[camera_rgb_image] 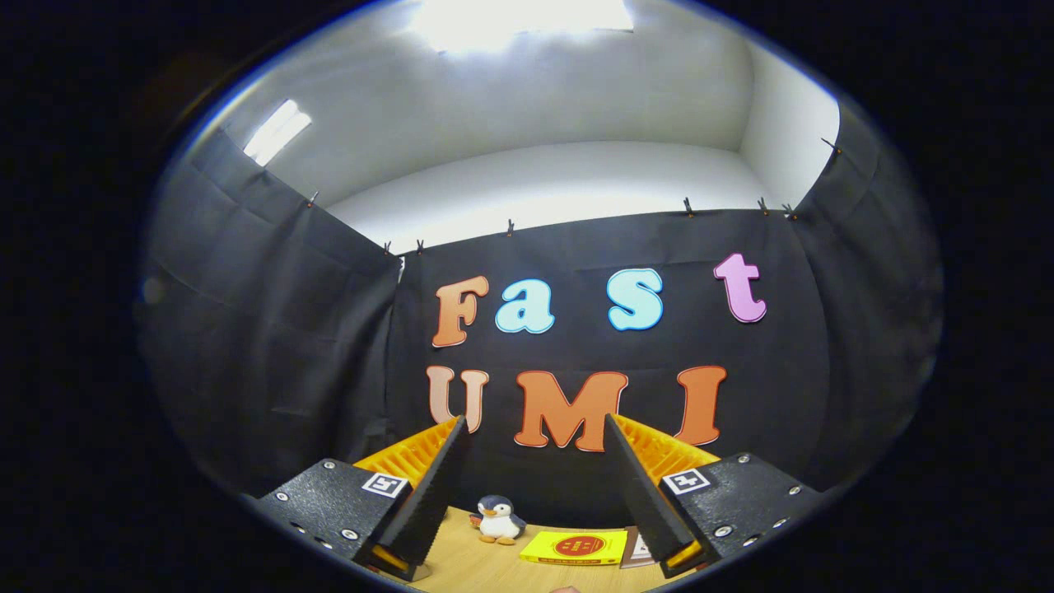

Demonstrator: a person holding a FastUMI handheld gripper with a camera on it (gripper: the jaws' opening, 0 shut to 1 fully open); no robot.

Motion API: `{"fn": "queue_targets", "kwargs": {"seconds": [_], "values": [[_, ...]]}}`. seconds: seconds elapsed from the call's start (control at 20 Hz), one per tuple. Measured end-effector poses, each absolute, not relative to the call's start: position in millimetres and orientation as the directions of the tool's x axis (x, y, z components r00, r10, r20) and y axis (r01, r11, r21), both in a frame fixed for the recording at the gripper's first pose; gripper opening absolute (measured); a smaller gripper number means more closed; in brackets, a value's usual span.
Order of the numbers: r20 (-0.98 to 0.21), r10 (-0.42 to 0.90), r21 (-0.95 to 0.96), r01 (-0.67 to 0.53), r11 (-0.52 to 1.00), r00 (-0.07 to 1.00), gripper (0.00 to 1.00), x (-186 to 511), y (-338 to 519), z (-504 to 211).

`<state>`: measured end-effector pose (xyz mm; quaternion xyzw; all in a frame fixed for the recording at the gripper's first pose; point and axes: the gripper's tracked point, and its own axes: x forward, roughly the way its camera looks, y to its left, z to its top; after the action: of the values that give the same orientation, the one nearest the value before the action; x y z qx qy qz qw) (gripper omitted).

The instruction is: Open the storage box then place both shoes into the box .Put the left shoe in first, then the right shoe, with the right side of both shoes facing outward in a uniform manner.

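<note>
Tongs (pixel 535 424) — two black wedge-shaped fingers with orange ribbed backs, spread wide, nothing between them, tips raised against the black cloth wall (pixel 272 329) of the booth. Left finger (pixel 432 486) and right finger (pixel 646 486) mounted on black textured blocks with silver screws, each block carrying a small square black-and-white marker.

Light wooden worktop (pixel 461 564) — visible low between the fingers as a narrow strip, meeting the cloth wall behind.

Small plush penguin, dark blue-grey and white with orange feet (pixel 498 520) — upright on the worktop, just inside the left finger, close to the foot of the wall, facing the camera.

Flat yellow rectangular card or booklet with a red round emblem (pixel 575 547) — lying flat on the worktop, right of the penguin, apart from it, nearer the right finger.

Brownish flat item with a white patch (pixel 634 550) — touching or just beside the yellow card's right end, largely hidden behind the right finger; kind cannot be told.

White ceiling with a bright light panel (pixel 523 21) — above the cloth wall, cloth pinned along its upper hem with small clips.

Storage box and shoes — location cannot be told from this view, camera tilted up toward wall and ceiling.
</note>
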<state>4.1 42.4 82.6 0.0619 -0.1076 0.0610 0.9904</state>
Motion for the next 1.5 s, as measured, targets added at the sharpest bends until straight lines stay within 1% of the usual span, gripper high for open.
{"fn": "queue_targets", "kwargs": {"seconds": [0.15, 0.4, 0.85, 1.3, 1.5], "values": [[0.176, 0.101, 0.14, -0.126, 0.982, 0.979, 0.97, 7, 32, 64], [0.201, 0.058, 0.153, -0.09, 0.984, 0.978, 0.97, 4, 8, 67], [0.189, 0.024, 0.159, -0.055, 0.986, 0.982, 0.97, 1, -9, 61], [0.18, 0.051, 0.136, -0.076, 0.988, 0.982, 0.97, -2, -3, 57], [0.17, 0.086, 0.163, -0.114, 0.98, 0.982, 0.97, 0, 1, 56]]}}
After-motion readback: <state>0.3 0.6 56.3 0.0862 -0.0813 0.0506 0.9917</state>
